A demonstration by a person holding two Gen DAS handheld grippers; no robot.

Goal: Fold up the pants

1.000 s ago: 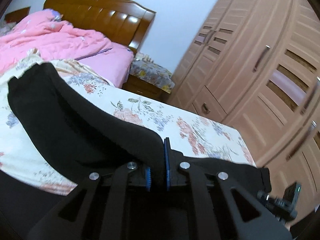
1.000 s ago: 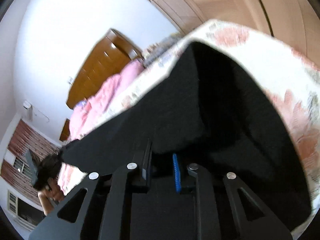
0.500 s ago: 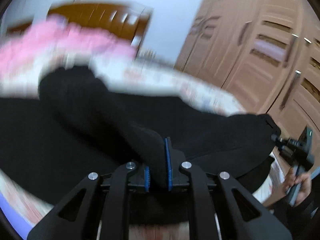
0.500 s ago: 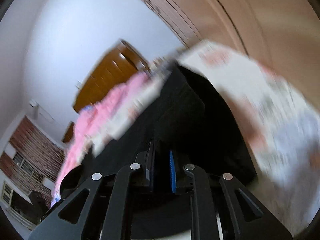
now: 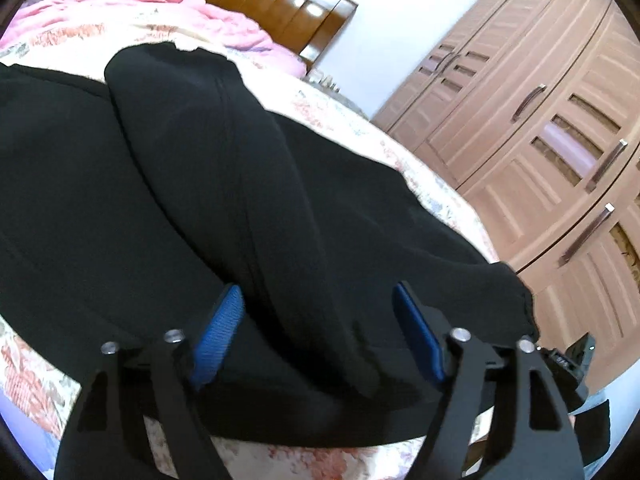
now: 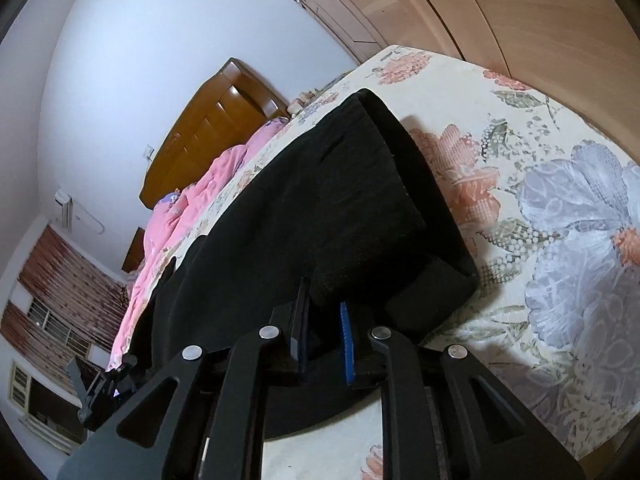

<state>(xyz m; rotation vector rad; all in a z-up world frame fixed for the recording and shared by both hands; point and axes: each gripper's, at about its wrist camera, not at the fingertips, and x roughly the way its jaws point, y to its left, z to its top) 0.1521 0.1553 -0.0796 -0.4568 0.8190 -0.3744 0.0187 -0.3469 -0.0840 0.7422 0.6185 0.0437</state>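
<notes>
Your left gripper (image 5: 320, 320) has just sprung wide, dropping the black pants (image 5: 200, 184) folded, while your right gripper (image 6: 322, 320) still pinches their edge.

My left gripper (image 5: 320, 312) jaws spread wide, low over bed; my right gripper (image 6: 324, 316) jaws narrow, pinching cloth.

Black pants (image 5: 208, 184), one leg folded over the other, lying flat across the floral bedsheet (image 6: 560, 208)
</notes>
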